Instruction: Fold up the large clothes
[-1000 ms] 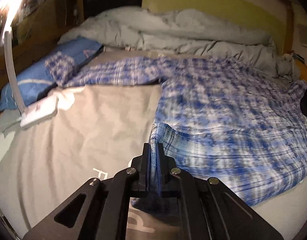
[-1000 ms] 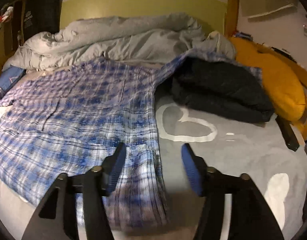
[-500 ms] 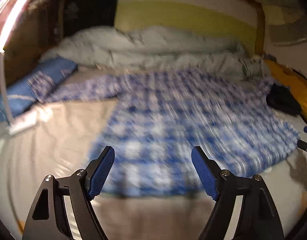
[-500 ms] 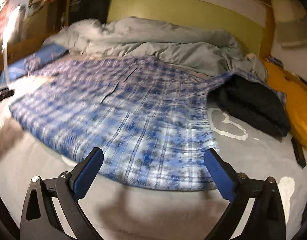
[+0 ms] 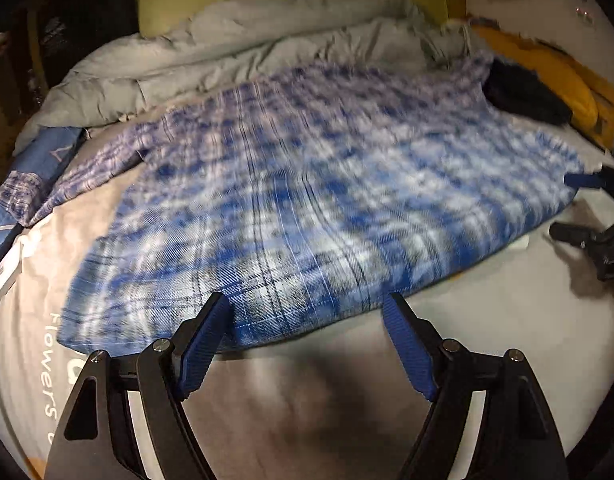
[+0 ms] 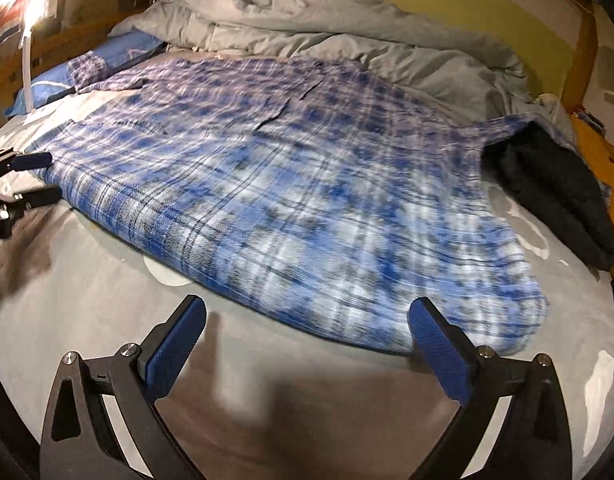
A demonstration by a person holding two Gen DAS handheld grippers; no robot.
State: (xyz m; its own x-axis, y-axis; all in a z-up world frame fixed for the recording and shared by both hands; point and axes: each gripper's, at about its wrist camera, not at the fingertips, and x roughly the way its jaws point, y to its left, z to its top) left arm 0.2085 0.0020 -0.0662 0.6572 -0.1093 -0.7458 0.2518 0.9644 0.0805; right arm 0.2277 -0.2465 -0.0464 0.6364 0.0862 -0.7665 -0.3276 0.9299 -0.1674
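Plaid shirt (image 5: 315, 200) lies spread flat on the bed sheet (image 5: 487, 344), just ahead of both grippers. Left gripper (image 5: 307, 344) and right gripper (image 6: 307, 344) tilt downward toward its near hem, jaws spread wide, nothing between them.

blue-and-white plaid shirt (image 6: 291, 200), grey duvet (image 6: 347, 36), black garment (image 6: 547, 188), blue pads (image 5: 203, 344).

The left gripper (image 5: 307, 312) is standing with jaws wide apart, empty, over the near hem of the blue plaid shirt (image 5: 307, 184), which is lying flat on the grey bedsheet (image 5: 487, 320). The right gripper (image 5: 595, 208) is showing at the right edge.
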